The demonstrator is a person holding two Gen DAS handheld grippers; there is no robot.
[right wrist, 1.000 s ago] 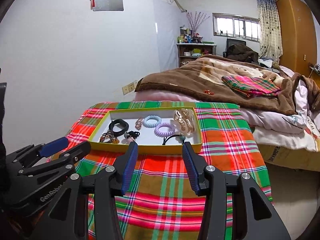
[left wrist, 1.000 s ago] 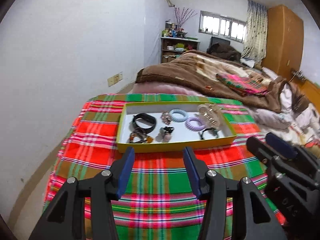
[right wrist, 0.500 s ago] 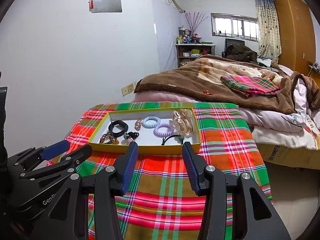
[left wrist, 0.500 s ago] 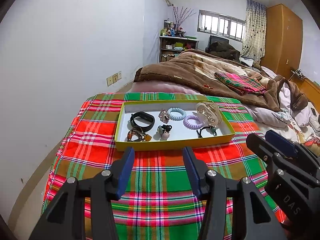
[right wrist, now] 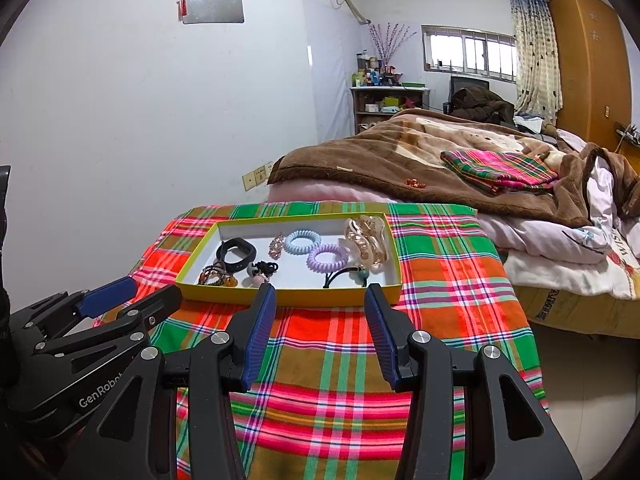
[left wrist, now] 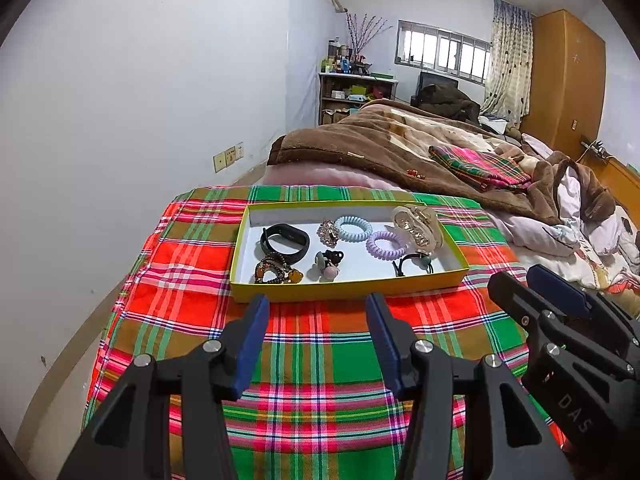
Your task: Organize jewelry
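Note:
A shallow yellow tray [left wrist: 348, 290] [right wrist: 288, 295] with a white floor sits on the plaid cloth. In it lie a black wristband [left wrist: 285, 240], a beaded bracelet [left wrist: 276, 272], a blue coil hair tie [left wrist: 353, 228], a purple coil hair tie [left wrist: 387, 244], a gold hair claw [left wrist: 418, 226], a small brooch [left wrist: 328, 232] and black hair ties [left wrist: 414, 264]. My left gripper [left wrist: 318, 316] is open and empty, hovering short of the tray's near wall. My right gripper [right wrist: 320, 304] is open and empty, also just short of the tray. Each gripper shows at the edge of the other's view.
The plaid cloth [left wrist: 320, 352] covers a small table standing against a white wall on the left. A bed with a brown blanket [left wrist: 400, 148] and a folded plaid cloth [left wrist: 480, 168] lies behind and to the right. The floor drops off at the right [right wrist: 568, 360].
Both grippers have drawn back and risen slightly, so the tray sits a little farther off. Both stay open and empty. The tray's contents have not moved.

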